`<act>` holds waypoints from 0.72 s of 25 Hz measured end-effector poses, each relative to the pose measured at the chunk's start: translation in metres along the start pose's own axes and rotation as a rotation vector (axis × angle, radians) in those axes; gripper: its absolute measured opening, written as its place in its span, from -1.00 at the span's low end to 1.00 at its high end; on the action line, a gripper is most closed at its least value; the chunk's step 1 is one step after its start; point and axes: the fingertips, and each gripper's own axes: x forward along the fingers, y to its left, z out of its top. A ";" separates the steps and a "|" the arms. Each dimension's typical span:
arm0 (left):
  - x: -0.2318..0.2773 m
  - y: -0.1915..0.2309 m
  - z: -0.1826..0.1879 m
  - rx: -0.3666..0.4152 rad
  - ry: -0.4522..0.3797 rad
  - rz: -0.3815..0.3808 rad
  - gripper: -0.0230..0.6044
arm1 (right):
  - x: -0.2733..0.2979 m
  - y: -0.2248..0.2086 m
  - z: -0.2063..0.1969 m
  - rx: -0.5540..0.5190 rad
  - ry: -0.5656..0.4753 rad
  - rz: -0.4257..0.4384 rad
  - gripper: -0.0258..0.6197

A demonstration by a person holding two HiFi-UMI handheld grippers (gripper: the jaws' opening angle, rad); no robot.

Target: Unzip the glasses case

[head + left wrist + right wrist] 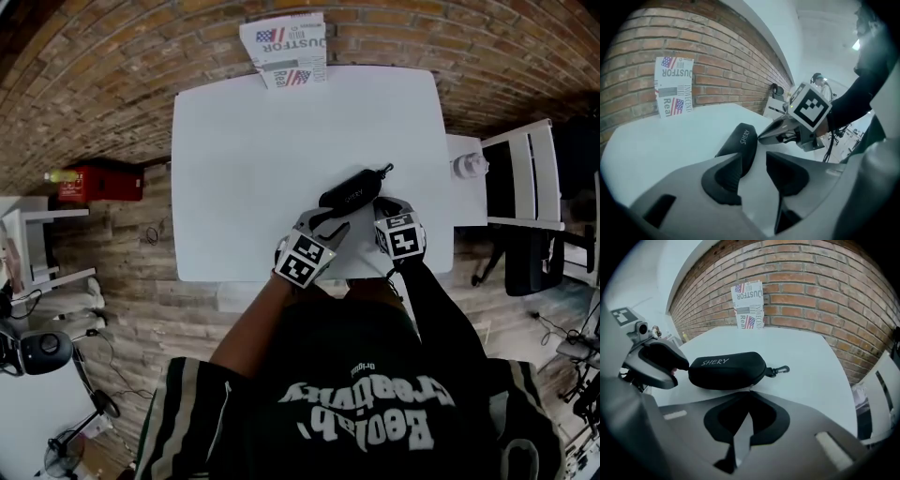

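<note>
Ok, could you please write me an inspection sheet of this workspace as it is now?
Surface: white table, no spills seen.
Job's things: black glasses case, closed, lying flat; clip at one end.
Clutter: printed box standing at the table's far edge.
Grippers: left gripper jaws apart, at the case's end, not gripping it; right gripper shut at the case's long side; whether it pinches anything is not discernible.
Cables: one loose cable on the floor; none on the table.
Surroundings: brick wall, white chair, red box.
</note>
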 end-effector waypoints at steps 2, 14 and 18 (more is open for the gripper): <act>-0.004 0.013 0.001 0.017 -0.003 0.046 -0.38 | -0.002 0.009 0.000 -0.016 0.005 0.021 -0.88; -0.032 0.077 -0.021 0.000 0.015 0.230 -0.14 | 0.003 0.117 -0.018 -0.259 0.074 0.222 -0.88; -0.031 0.060 -0.004 0.072 0.001 0.181 -0.13 | 0.005 0.112 -0.015 -0.244 0.069 0.200 -0.88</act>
